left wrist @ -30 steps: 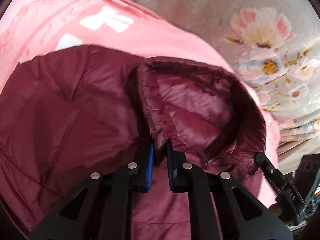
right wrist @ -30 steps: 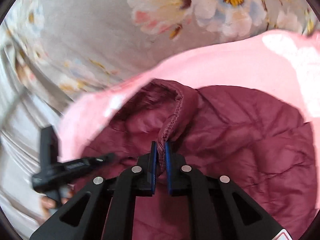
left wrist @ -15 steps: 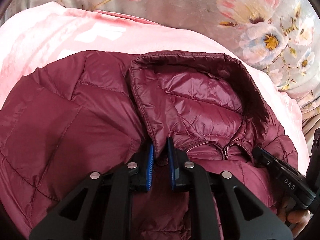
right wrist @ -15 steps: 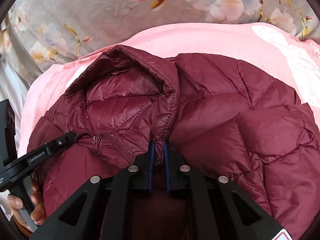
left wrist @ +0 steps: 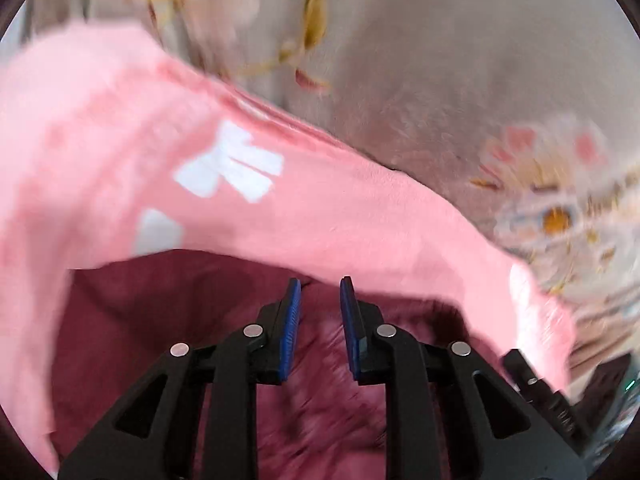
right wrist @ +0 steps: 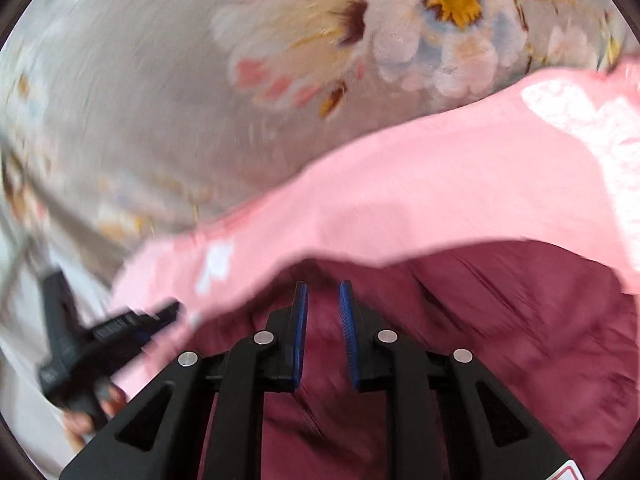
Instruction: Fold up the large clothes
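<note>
A maroon quilted down jacket [left wrist: 132, 332] lies on a pink garment with white print [left wrist: 320, 216]; both also show in the right wrist view, the jacket [right wrist: 500, 320] and the pink garment [right wrist: 440, 192]. My left gripper [left wrist: 320, 292] is slightly open and holds nothing, just above the jacket's top edge. My right gripper [right wrist: 323, 296] is likewise slightly open and empty over the jacket's top edge. Both views are motion-blurred. The left gripper's body also shows at the lower left of the right wrist view [right wrist: 92, 340].
Everything lies on a grey floral bedsheet [right wrist: 200, 80], which fills the far side of both views, as in the left wrist view [left wrist: 460, 60]. The other gripper's black body shows at the lower right of the left wrist view [left wrist: 536, 392].
Both grippers have let go of the jacket's collar and opened slightly. The jacket has dropped lower in both views, and the views swing fast with blur.
</note>
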Available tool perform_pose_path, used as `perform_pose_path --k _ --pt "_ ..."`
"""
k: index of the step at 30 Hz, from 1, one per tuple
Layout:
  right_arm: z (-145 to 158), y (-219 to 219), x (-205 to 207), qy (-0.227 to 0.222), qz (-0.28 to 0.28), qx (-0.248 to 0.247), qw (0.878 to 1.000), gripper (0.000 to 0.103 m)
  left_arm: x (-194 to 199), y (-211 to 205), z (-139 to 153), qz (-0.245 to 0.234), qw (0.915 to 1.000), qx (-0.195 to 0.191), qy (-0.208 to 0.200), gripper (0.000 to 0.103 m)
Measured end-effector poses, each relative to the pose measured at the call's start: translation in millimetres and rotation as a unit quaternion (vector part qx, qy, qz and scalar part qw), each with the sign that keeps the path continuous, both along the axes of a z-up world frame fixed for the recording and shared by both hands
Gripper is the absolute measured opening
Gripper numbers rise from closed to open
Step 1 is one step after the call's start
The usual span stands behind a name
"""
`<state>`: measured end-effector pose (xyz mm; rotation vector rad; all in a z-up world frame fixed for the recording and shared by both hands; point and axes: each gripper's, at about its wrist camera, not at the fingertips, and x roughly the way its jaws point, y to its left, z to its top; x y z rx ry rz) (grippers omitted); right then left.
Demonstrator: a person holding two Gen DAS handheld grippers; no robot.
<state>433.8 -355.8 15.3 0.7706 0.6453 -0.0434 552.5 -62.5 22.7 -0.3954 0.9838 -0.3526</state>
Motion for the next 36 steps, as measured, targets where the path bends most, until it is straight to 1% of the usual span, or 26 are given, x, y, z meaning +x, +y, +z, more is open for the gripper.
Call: perform_pose_path --k 1,2,3,4,5,6,7,8,9,10,12,13,17,21,27,36 --pt "-7.1 -3.3 7.2 0.005 -0.01 0.011 1.0 0.018 8.5 -5.9 -9.3 0.0 0.9998 -0.009 0.02 0.019" --pt "-18.2 -4.0 18.5 0.027 -0.014 0.012 0.999 0.018 17.8 -12.1 -21.0 -0.005 0.9988 -0.012 0.046 0.019" --pt "-25.5 -1.7 25.3 0.046 -0.004 0.002 0.999 0.018 22.8 -15.5 -30.3 -0.008 0.9978 -0.008 0.065 0.019" --pt "-34.1 3.2 31.7 0.074 0.019 -0.02 0.997 0.015 24.4 -20.3 -41.4 -0.014 0.9965 0.0 0.083 0.018" --pt "-41.7 8.4 32.6 0.096 0.043 -0.05 0.993 0.014 21.8 -23.5 -48.7 -0.029 0.9958 0.008 0.086 0.018" --pt "-46.4 9.1 28.1 0.105 0.053 -0.071 0.99 0.013 18.1 -24.7 -51.9 -0.043 0.9956 0.018 0.081 0.018" --pt "-52.1 8.1 20.3 0.117 0.057 -0.105 0.986 0.011 11.7 -26.2 -53.8 -0.061 0.9949 0.047 0.066 0.018" --pt "-55.4 6.4 16.0 0.121 0.055 -0.119 0.984 0.01 5.8 -26.2 -54.8 -0.071 0.9937 0.07 0.05 0.018" --pt "-61.1 1.5 9.3 0.124 0.055 -0.133 0.982 0.004 0.1 -24.2 -56.3 -0.078 0.9927 0.081 0.042 0.018" --pt "-65.8 -2.1 5.8 0.125 0.057 -0.134 0.982 0.0 -4.5 -23.2 -59.6 -0.086 0.9915 0.09 0.037 0.018" --pt "-72.5 -8.5 0.8 0.117 0.062 -0.12 0.984 0.0 -11.1 -22.3 -64.0 -0.092 0.9905 0.099 0.025 0.017" --pt "-73.6 -7.9 0.0 0.114 0.063 -0.123 0.984 0.0 -15.9 -24.0 -64.9 -0.095 0.9893 0.111 0.01 0.017" --pt "-78.3 7.3 -3.4 0.107 0.063 -0.176 0.977 0.0 -31.2 -30.0 -66.8 -0.096 0.9834 0.148 -0.043 0.017" --pt "-77.8 8.5 -1.9 0.107 0.058 -0.193 0.973 0.0 -42.0 -33.0 -70.8 -0.089 0.9782 0.166 -0.087 0.017" --pt "-74.8 9.6 1.2 0.109 0.056 -0.213 0.969 0.0 -36.7 -40.3 -72.4 -0.086 0.9753 0.179 -0.097 0.017" --pt "-74.2 9.0 0.8 0.109 0.055 -0.219 0.968 0.0 -38.3 -45.2 -74.9 -0.088 0.9707 0.197 -0.106 0.016"
